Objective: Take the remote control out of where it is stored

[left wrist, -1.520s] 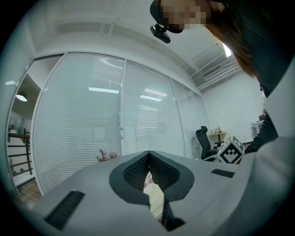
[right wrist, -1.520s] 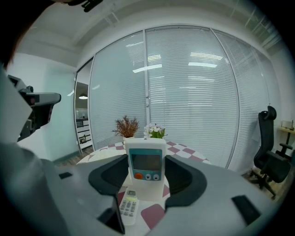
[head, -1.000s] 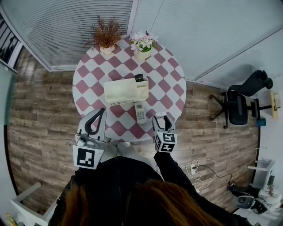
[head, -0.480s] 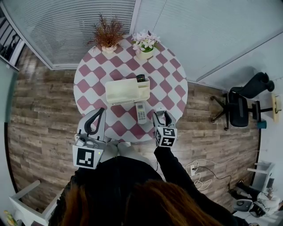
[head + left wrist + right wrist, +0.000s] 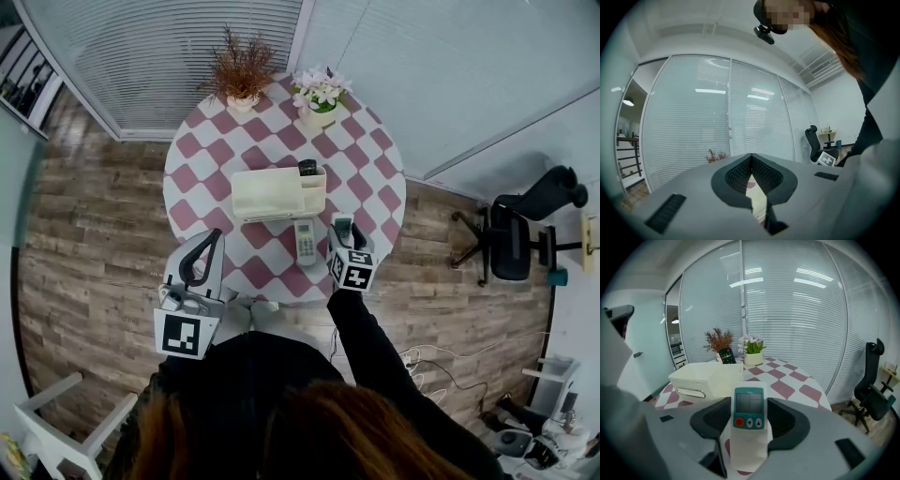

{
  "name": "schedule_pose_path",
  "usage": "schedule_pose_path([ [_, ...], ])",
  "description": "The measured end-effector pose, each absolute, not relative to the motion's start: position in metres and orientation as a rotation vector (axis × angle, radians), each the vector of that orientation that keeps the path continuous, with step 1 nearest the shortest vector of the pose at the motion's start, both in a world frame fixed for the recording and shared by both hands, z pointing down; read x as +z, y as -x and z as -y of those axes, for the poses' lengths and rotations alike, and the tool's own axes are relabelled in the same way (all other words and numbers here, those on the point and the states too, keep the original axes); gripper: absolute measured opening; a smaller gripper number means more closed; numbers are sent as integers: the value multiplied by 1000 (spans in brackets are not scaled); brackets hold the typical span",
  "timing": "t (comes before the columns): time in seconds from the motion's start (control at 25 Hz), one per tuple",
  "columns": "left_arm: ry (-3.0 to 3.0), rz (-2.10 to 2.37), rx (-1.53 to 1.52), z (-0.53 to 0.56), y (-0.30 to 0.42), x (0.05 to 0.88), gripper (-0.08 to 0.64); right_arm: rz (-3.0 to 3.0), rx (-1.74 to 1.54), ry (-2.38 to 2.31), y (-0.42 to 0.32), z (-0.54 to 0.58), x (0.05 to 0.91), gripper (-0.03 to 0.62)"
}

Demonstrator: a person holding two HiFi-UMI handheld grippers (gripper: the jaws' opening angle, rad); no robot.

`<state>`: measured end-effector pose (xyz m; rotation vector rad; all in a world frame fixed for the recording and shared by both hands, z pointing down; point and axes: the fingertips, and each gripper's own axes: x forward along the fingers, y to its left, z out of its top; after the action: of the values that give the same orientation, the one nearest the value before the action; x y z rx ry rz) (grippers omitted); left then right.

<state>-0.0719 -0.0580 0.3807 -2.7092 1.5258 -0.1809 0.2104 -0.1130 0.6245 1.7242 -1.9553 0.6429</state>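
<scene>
A black remote (image 5: 307, 168) (image 5: 725, 355) stands upright in the right end of a cream storage box (image 5: 272, 197) (image 5: 710, 378) on the round checkered table (image 5: 202, 178). In front of the box, a white remote (image 5: 305, 241) (image 5: 749, 425) with a teal top lies flat on the cloth. My right gripper (image 5: 342, 226) (image 5: 749, 405) hovers just right of it, open; in the right gripper view the white remote shows in the gap between the jaws. My left gripper (image 5: 217, 235) (image 5: 751, 159) is held off the table's near edge, shut on nothing.
A pot of dried brown plants (image 5: 241, 70) and a pot of white flowers (image 5: 321, 94) stand at the table's far edge. Blinds on glass walls lie beyond. A black office chair (image 5: 520, 230) stands to the right, on the wooden floor.
My right gripper has moved forward from the table's near edge to beside the white remote. The left gripper, both remotes and the box have stayed put.
</scene>
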Motion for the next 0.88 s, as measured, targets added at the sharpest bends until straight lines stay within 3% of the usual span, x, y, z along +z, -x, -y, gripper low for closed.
schedule_pose_path([
  [0.6, 2693, -1552, -207, 58, 78, 382, 6, 1872, 720, -1648, -217, 125, 677, 250],
  [0.88, 2687, -1562, -201, 60, 81, 383, 6, 1880, 656, -1666, -217, 132, 668, 147],
])
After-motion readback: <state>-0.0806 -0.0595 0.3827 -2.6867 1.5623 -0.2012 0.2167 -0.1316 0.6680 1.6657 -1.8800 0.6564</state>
